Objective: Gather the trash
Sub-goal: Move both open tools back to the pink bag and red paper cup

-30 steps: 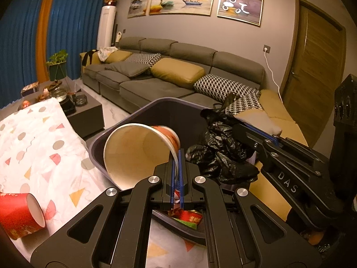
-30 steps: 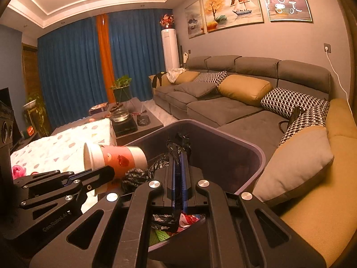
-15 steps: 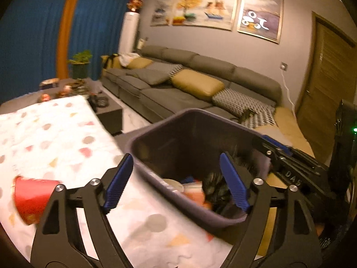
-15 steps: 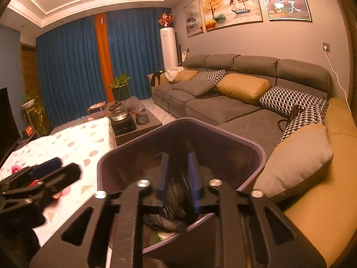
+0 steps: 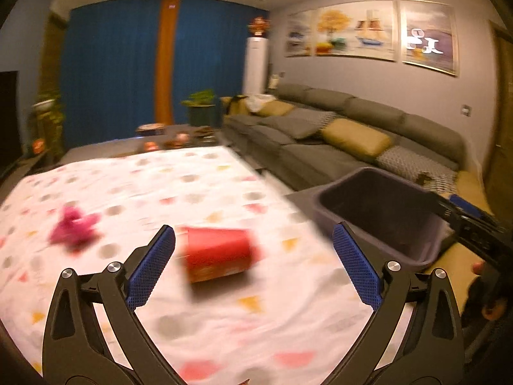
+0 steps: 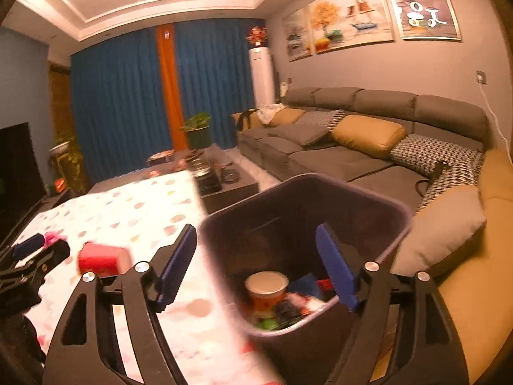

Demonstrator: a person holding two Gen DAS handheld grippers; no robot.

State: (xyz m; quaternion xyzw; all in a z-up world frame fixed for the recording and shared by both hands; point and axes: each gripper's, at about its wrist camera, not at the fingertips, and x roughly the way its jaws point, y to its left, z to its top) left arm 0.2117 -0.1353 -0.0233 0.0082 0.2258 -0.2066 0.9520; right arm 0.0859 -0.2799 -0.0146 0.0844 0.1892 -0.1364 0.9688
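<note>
Blur softens the left wrist view, yet the left gripper [image 5: 253,263] is plain enough: its jaws have just been opening and stand wide, blue pads [image 5: 150,268] far apart with nothing pressed between them. Beyond the gap, a red cup [image 5: 218,253] lies on its side on the patterned tablecloth [image 5: 198,186], apart from both pads. A crumpled pink scrap [image 5: 73,227] lies further left on the same cloth. At the right, past the table edge, stands the dark bin [image 5: 378,205]; only its rim and dark inner walls show here, not what it holds. One blue-tipped finger of the right gripper [image 5: 461,207] reaches in over the bin's far right rim. A grey sofa [image 5: 336,134] with mustard cushions runs along the far wall.

The right wrist view looks down into that bin [image 6: 304,224] and shows what the other misses: a paper cup [image 6: 266,288] standing upright at the bottom, tan inside with a red-orange printed wall, among dark and coloured rubbish. The right gripper [image 6: 256,272] has also just been opening its jaws; they stand fairly wide, the near rim of the bin in front of them, gripping nothing. To the left, on the tablecloth [image 6: 128,205], the red cup [image 6: 102,258] appears again, small and smeared, with the left gripper [image 6: 35,250] just beside it and a bit of the pink scrap [image 6: 51,235] showing behind that gripper's tip.
</note>
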